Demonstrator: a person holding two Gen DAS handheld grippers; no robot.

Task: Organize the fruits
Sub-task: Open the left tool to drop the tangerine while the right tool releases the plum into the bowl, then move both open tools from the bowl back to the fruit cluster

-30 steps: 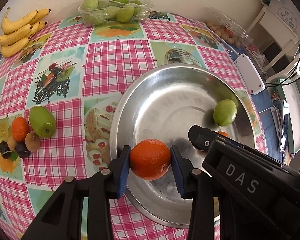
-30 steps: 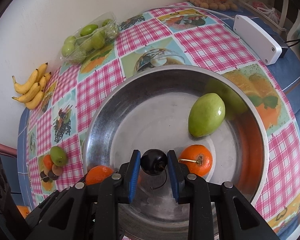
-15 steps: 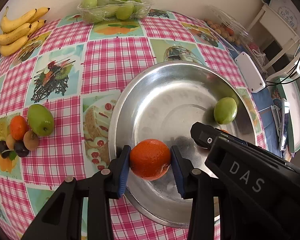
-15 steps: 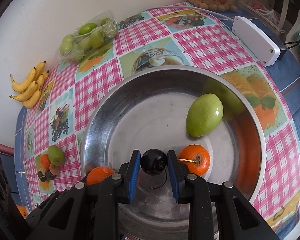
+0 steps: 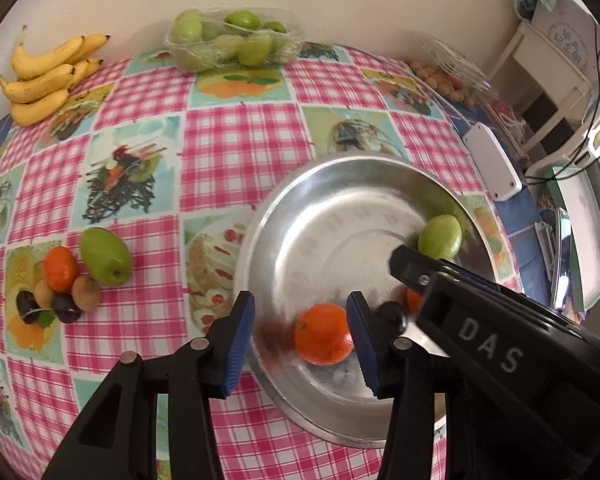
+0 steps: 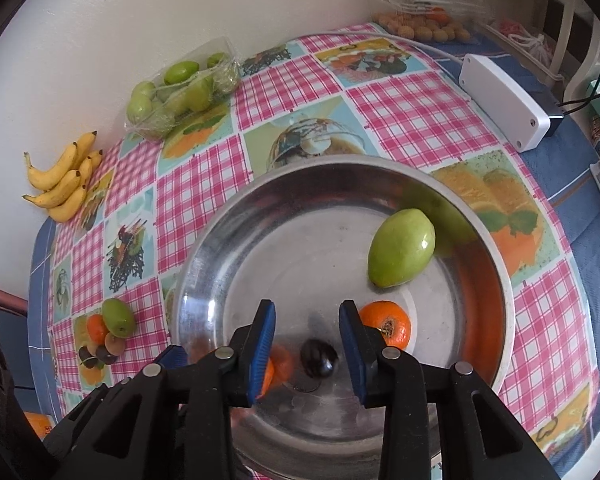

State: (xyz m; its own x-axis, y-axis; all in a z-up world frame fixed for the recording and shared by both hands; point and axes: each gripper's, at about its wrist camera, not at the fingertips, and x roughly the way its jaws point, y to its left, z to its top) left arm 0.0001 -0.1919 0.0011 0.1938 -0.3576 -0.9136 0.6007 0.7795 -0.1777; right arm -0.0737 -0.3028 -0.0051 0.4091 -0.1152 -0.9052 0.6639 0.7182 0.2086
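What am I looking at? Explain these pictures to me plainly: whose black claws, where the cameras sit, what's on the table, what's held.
No robot here: a person holds a two-finger tool in each hand, each with a fisheye camera looking along its fingers. One picture is from the left tool, one from the right tool. Both hang over a metal bowl on a checked tablecloth. Both are opening and hold nothing: an orange lies loose between the left fingers, a dark plum between the right. The bowl also holds a green fruit and a second orange. Outside it lie bananas, a tray of green fruit and a small fruit pile.
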